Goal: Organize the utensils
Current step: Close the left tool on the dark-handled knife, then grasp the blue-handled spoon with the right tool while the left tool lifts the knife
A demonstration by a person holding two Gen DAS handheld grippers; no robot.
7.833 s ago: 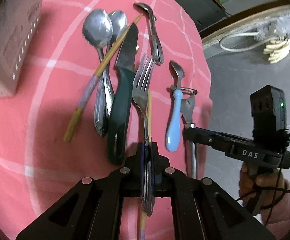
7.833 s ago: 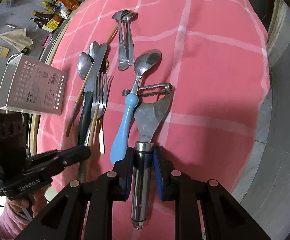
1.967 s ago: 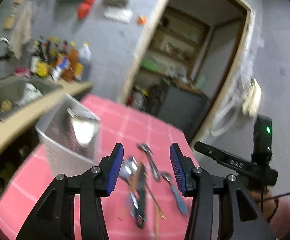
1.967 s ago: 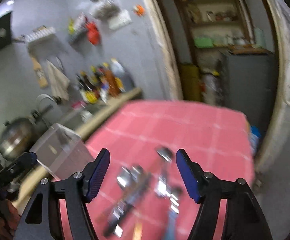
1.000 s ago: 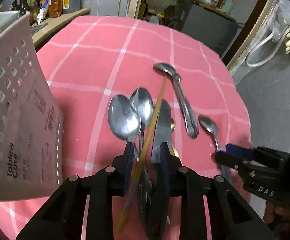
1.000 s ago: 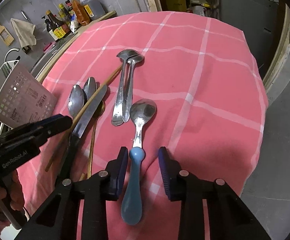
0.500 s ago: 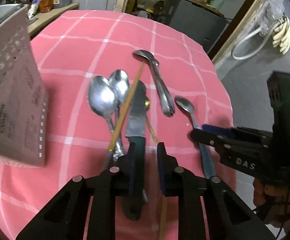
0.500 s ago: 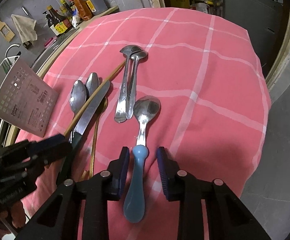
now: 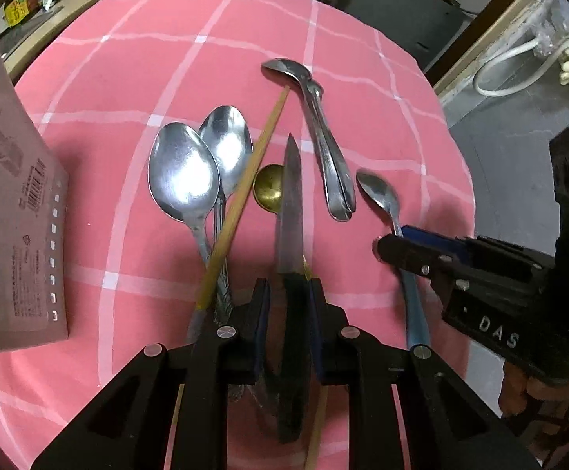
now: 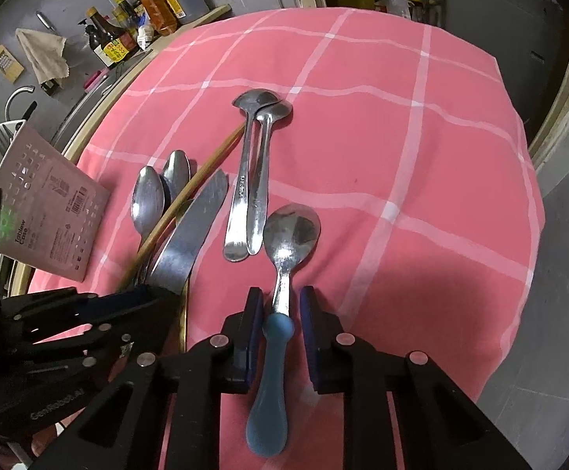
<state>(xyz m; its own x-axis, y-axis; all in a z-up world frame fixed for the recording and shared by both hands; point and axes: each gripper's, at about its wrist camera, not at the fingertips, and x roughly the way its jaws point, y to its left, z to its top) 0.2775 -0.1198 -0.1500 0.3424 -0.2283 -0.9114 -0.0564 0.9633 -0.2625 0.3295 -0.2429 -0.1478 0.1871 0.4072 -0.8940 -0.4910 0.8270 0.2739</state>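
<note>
Utensils lie on a pink checked tablecloth (image 9: 167, 90). My left gripper (image 9: 288, 293) straddles the dark green handle of a knife (image 9: 290, 211), jaws narrowly open with a slight gap on each side. Two large spoons (image 9: 184, 176), a wooden chopstick (image 9: 249, 180), a small brass spoon (image 9: 268, 190) and two crossed steel spoons (image 9: 325, 145) lie around it. My right gripper (image 10: 281, 305) straddles the blue-handled spoon (image 10: 270, 372), jaws open, not touching it. The knife blade (image 10: 190, 243) shows in the right wrist view too.
A pink perforated utensil case (image 9: 6, 235) stands at the left, also seen in the right wrist view (image 10: 45, 215). Sauce bottles (image 10: 135, 27) stand on a counter beyond the table. The table edge drops to grey floor (image 10: 559, 313) on the right.
Both grippers came down and forward over the utensils. The left one's jaws now flank the knife handle, the right one's flank the blue spoon's neck. The fork and peeler seen earlier are gone.
</note>
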